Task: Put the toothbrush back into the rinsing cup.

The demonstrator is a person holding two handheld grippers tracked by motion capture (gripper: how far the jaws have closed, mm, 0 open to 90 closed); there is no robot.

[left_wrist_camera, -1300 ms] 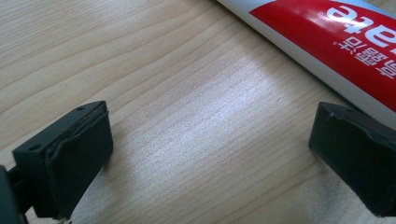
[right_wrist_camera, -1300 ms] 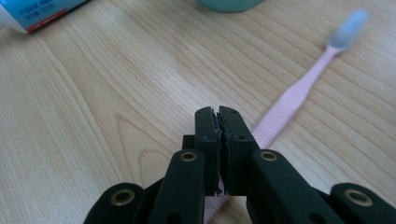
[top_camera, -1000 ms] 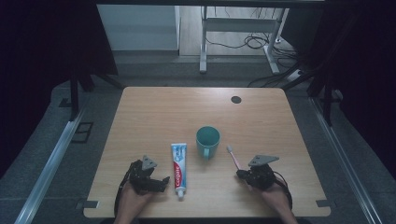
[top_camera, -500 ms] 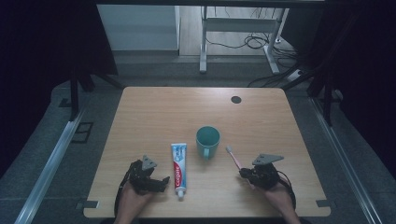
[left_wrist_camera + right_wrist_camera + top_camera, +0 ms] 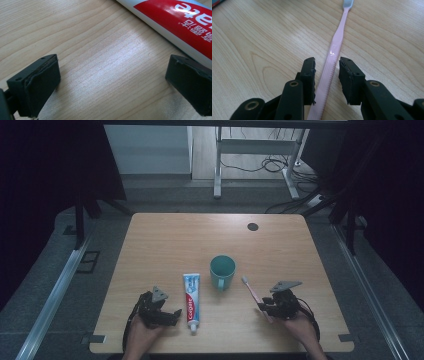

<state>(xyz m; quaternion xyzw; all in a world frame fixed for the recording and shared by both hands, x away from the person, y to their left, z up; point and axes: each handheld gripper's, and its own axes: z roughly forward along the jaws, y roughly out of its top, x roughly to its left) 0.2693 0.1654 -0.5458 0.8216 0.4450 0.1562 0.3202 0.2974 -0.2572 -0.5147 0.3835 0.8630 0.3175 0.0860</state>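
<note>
A pink toothbrush [image 5: 251, 292] lies flat on the wooden table [image 5: 175, 245], right of a teal cup [image 5: 222, 271]. My right gripper [image 5: 265, 307] sits low over its handle. In the right gripper view the toothbrush [image 5: 337, 42] runs between the jaws of my right gripper [image 5: 327, 63], which have just been opening; the pads stand slightly off the handle. A red, white and blue toothpaste tube [image 5: 191, 302] lies left of the cup. My left gripper [image 5: 172, 315] rests beside it, wide open. In the left gripper view, bare wood lies between the jaws of my left gripper [image 5: 112, 72] and the tube [image 5: 175, 17] runs past the right jaw.
A dark round cable port [image 5: 252, 226] sits at the table's far right. Beyond the far edge are desk legs and cables on the floor. The far half of the table holds nothing but the port.
</note>
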